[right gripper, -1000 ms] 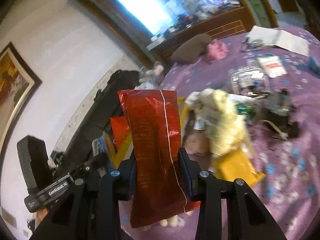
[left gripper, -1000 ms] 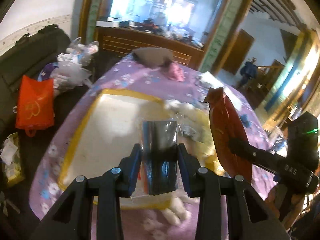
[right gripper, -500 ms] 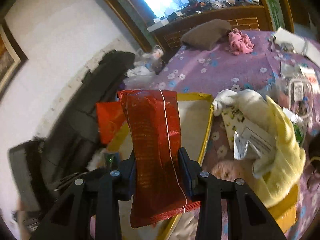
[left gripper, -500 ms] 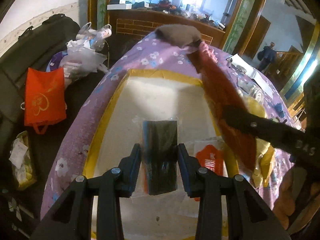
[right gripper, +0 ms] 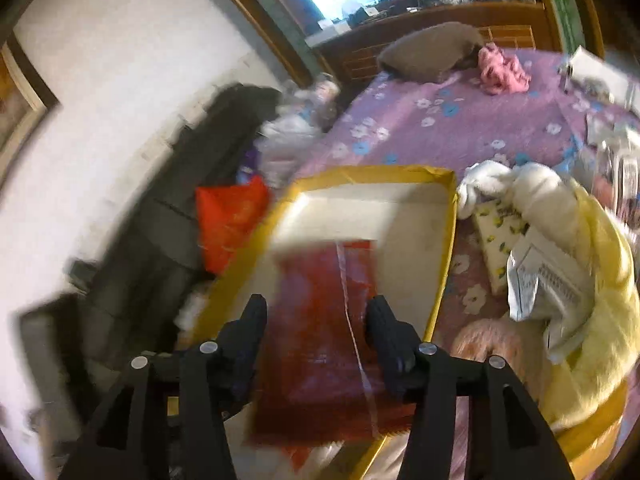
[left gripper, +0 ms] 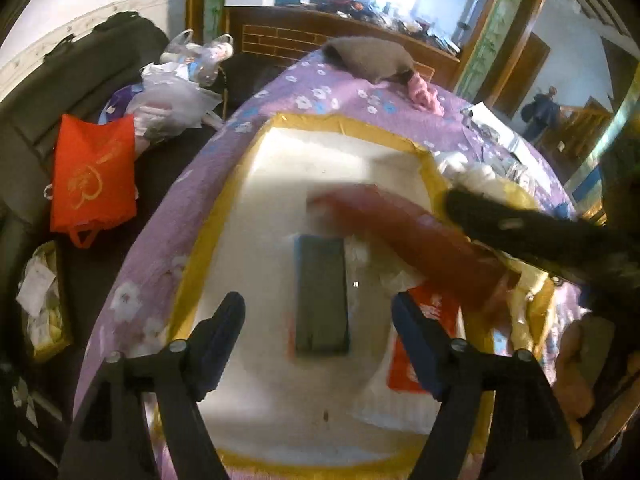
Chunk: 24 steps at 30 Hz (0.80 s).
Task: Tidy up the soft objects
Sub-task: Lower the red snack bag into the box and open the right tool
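While the left claw [left gripper: 318, 320] stands spread wide above the yellow-rimmed tray [left gripper: 344, 122] on the bed [left gripper: 320, 84], the dark packet [left gripper: 322, 294] lies flat on the tray floor between its fingers, touching neither. The right claw [right gripper: 316, 326] is also spread; the red packet [right gripper: 328, 320] is blurred between its fingers, probably loose. Just beside the tray's right rim lie a yellow cloth [right gripper: 600, 320] and a white plush [right gripper: 516, 184], with a brown pillow [right gripper: 432, 50] farther off.
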{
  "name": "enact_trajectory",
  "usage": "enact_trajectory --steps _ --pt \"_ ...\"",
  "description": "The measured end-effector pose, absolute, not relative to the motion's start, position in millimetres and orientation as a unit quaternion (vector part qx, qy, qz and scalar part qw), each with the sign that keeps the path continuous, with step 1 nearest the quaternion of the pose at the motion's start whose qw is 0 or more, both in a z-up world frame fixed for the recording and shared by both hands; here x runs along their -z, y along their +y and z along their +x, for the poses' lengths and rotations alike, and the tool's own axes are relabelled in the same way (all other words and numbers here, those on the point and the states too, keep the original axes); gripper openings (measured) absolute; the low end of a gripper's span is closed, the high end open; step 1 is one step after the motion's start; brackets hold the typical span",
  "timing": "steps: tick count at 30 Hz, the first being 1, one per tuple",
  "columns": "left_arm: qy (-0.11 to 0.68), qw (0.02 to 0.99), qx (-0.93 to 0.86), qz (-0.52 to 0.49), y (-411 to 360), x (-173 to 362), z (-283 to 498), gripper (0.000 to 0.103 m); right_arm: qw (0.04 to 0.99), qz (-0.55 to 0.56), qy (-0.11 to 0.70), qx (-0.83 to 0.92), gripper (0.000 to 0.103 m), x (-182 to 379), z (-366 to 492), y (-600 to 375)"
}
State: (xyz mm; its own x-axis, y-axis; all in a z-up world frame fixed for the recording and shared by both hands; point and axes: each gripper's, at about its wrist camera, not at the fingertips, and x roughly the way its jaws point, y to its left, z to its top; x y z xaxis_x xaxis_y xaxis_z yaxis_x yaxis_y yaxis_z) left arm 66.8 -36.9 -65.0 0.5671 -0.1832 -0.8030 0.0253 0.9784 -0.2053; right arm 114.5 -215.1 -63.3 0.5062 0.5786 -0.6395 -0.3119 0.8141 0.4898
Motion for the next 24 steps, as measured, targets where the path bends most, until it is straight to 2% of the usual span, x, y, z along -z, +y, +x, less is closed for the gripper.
enact_trajectory --steps 1,3,8,12,17,24 --pt "0.451 0.885 0.057 -0.098 -34 59 59 0.075 0.852 0.176 0.413 -0.268 0.069 56 104 -226" --pt "0.429 0.895 0.065 -0.101 -41 47 42 0.076 0.862 0.186 0.387 -0.269 0.076 44 81 -243" --pt "0.421 0.893 0.130 -0.087 -97 32 14 0.077 0.882 0.178 0.346 -0.266 0.079 28 13 -293" --pt "0.438 0.876 0.175 -0.095 -137 35 3 0.077 0.886 0.193 0.347 -0.240 0.081 33 -23 -340" --pt "0.450 0.870 0.189 -0.077 -172 36 -1 0.077 0.885 0.184 0.371 -0.211 0.081 47 -37 -376" --pt "0.458 0.866 0.186 -0.072 -183 40 3 0.077 0.876 0.169 0.399 -0.210 0.081 63 -22 -391"
